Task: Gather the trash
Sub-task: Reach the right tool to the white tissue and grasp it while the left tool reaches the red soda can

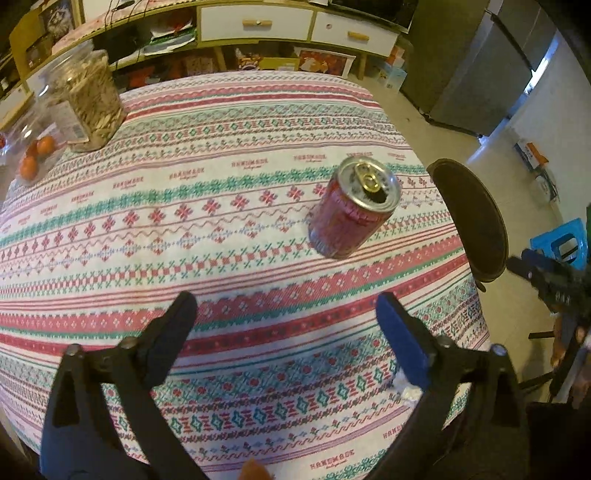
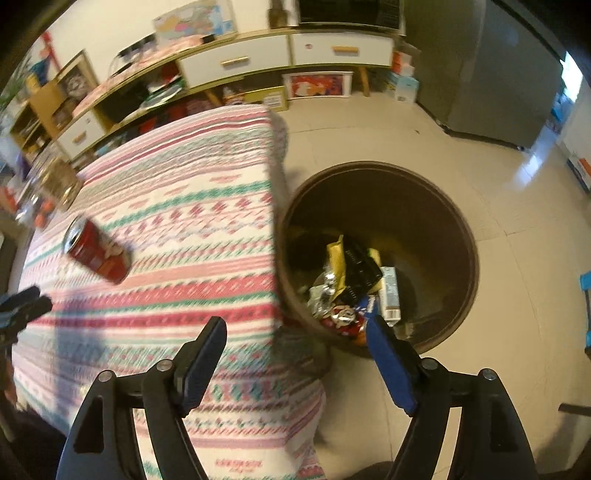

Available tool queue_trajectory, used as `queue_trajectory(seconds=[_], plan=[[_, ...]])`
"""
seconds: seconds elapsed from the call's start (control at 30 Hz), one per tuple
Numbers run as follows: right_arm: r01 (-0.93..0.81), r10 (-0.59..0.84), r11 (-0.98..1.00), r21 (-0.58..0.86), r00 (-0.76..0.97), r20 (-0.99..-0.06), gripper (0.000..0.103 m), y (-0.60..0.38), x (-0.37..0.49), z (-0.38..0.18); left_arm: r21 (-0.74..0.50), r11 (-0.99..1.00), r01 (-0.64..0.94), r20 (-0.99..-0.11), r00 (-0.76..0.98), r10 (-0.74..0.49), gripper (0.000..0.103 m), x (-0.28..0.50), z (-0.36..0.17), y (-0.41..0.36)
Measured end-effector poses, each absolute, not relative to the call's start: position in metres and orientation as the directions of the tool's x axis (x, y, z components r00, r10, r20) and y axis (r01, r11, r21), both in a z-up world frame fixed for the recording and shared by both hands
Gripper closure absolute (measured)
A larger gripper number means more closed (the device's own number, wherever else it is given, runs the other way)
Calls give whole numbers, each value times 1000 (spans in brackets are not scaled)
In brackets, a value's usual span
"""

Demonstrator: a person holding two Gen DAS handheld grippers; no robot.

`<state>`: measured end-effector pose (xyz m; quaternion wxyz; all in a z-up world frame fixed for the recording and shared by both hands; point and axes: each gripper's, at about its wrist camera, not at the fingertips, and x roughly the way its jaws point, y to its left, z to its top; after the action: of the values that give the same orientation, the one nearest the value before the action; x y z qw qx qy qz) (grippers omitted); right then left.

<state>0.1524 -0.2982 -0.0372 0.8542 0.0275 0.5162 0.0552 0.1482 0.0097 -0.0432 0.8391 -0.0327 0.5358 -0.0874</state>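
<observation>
A red drink can (image 1: 352, 208) with its tab open stands on the patterned tablecloth (image 1: 184, 229), towards the right edge; it also shows in the right wrist view (image 2: 96, 249). My left gripper (image 1: 286, 308) is open and empty, above the cloth, short of the can. My right gripper (image 2: 295, 332) is open and empty, over the table's edge beside a brown round bin (image 2: 436, 199). The bin holds several wrappers and a small carton (image 2: 389, 295). The bin's rim (image 1: 476, 221) shows right of the can in the left wrist view. A white crumpled scrap (image 1: 404, 387) lies by my left gripper's right finger.
A clear jar (image 1: 86, 103) of seeds and a bag of oranges (image 1: 37, 155) stand at the table's far left. A shelf unit with white drawers (image 1: 255, 24) runs behind the table. A blue stool (image 1: 561, 243) and a grey fridge (image 2: 491, 74) stand on the tiled floor.
</observation>
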Motion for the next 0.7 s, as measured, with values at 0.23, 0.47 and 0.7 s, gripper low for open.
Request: queue_trajectory(seconds=[0.23,0.47,0.7], plan=[[-204,204,971,128,414,-887,22,-250,124,-45,-119,987,111,-903,402,-154,4,133,-46,19],[-331,247,936,123,365,-897,22,-199,108,-55,-102,988,113,-919,370,-137,4,120,-52,31],[-367,280,917,157,313,-908,22,-173,109,-67,-91,991,97,-925,359,-120,4,110,-53,47]])
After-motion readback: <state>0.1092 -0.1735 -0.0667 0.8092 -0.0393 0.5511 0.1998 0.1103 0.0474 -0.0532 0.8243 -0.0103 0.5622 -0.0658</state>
